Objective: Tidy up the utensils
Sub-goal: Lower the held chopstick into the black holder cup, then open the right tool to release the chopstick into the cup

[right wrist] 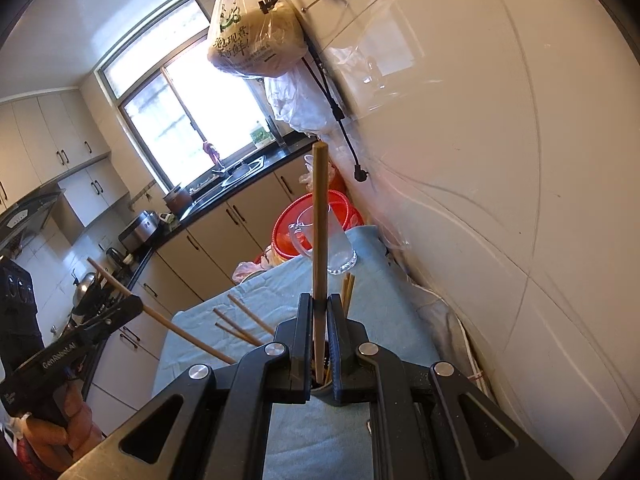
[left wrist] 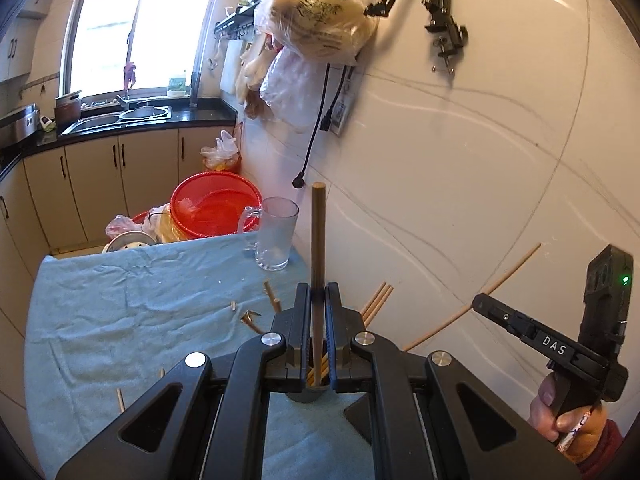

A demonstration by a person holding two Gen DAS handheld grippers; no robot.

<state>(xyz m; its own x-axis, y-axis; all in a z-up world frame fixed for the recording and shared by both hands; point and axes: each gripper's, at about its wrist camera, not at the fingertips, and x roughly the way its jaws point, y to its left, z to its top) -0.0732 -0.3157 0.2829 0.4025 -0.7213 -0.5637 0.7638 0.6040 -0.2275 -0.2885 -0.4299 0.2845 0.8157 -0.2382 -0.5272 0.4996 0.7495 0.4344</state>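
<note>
In the left wrist view my left gripper (left wrist: 318, 292) is shut on a brown chopstick (left wrist: 318, 232) that stands upright between its fingers. Below the fingers sits a dark holder (left wrist: 308, 395) with several chopsticks in it. At the right, my right gripper (left wrist: 479, 303) is shut on a pale chopstick (left wrist: 514, 266). The right wrist view shows the right gripper (right wrist: 320, 305) shut on that chopstick (right wrist: 320, 216), above the holder (right wrist: 320, 394). The left gripper (right wrist: 134, 307) grips its slanting chopstick (right wrist: 188, 336) at the left. Loose chopsticks (right wrist: 240, 326) lie on the blue cloth (left wrist: 132, 312).
A glass mug (left wrist: 276, 236) stands at the cloth's far end, close to the white tiled wall (left wrist: 460, 160). Red basins (left wrist: 212, 208) sit beyond the table edge. Plastic bags (left wrist: 320, 12) and a dangling black cable (left wrist: 316, 128) hang on the wall. Kitchen counters are at the back left.
</note>
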